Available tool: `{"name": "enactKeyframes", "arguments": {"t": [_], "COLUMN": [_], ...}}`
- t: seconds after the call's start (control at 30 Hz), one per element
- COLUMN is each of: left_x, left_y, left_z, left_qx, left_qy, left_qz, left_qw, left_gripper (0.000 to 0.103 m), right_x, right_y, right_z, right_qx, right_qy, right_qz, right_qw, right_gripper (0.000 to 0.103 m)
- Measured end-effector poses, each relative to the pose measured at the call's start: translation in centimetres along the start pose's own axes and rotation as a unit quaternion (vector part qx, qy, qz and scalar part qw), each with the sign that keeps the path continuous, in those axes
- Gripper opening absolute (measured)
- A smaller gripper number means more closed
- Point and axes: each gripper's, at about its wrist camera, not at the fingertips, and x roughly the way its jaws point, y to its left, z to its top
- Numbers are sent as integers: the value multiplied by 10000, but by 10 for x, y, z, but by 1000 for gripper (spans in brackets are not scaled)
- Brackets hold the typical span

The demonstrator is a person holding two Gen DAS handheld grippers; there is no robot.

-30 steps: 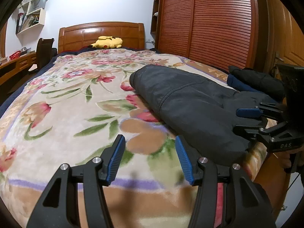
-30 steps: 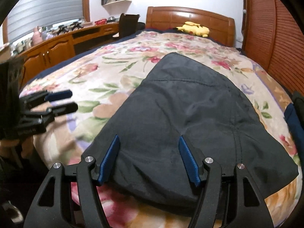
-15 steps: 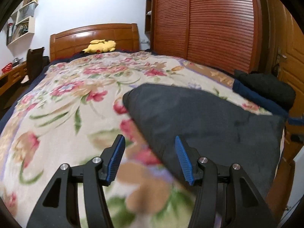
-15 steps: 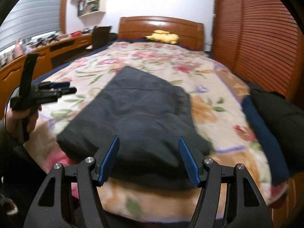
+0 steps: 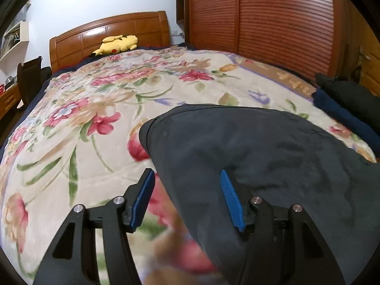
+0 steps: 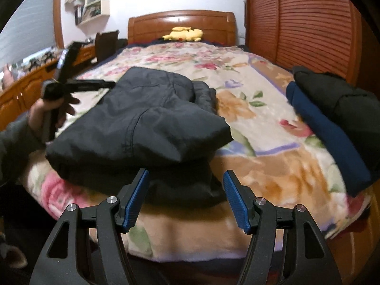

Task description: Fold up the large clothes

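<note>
On the flowered bed [image 6: 237, 76], near its foot, the dark garment [image 6: 142, 123] lies folded with both tools, left [image 5: 187, 197] freshly widened, right [image 6: 185, 197], parted and empty; transfer to the right-hand pile [image 6: 337, 109] seems next.

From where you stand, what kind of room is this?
Most likely a bedroom: a bed with a wooden headboard and a floral blanket, a louvred wardrobe beside it, and a yellow plush toy by the headboard.

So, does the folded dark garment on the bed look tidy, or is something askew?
Slightly untidy: in the right wrist view the dark garment lies folded on the floral blanket, but a lower layer sticks out unevenly past the top fold at the near edge.
</note>
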Motion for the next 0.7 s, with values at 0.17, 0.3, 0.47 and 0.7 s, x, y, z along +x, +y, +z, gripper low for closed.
{"name": "enactKeyframes", "arguments": {"t": [0.17, 0.3, 0.47, 0.7], "left_x": [22, 39, 57, 69], "left_y": [13, 23, 26, 36], "left_z": [11, 13, 13, 12], "left_qx": [-63, -85, 24, -207], "left_qy": [60, 216, 350, 597], "left_qz": [203, 308, 217, -134], "left_qw": [9998, 9993, 9992, 9979], "left_gripper": [72, 75, 80, 82], "right_x": [22, 31, 39, 47], "right_y": [-1, -1, -8, -9], "right_z": [-2, -9, -11, -10], "right_qx": [10, 72, 389, 600], "right_qy": [288, 315, 339, 361], "right_qz": [-57, -71, 67, 290], "right_qw": [9996, 9995, 9986, 9971], "right_gripper": [67, 74, 82, 83]}}
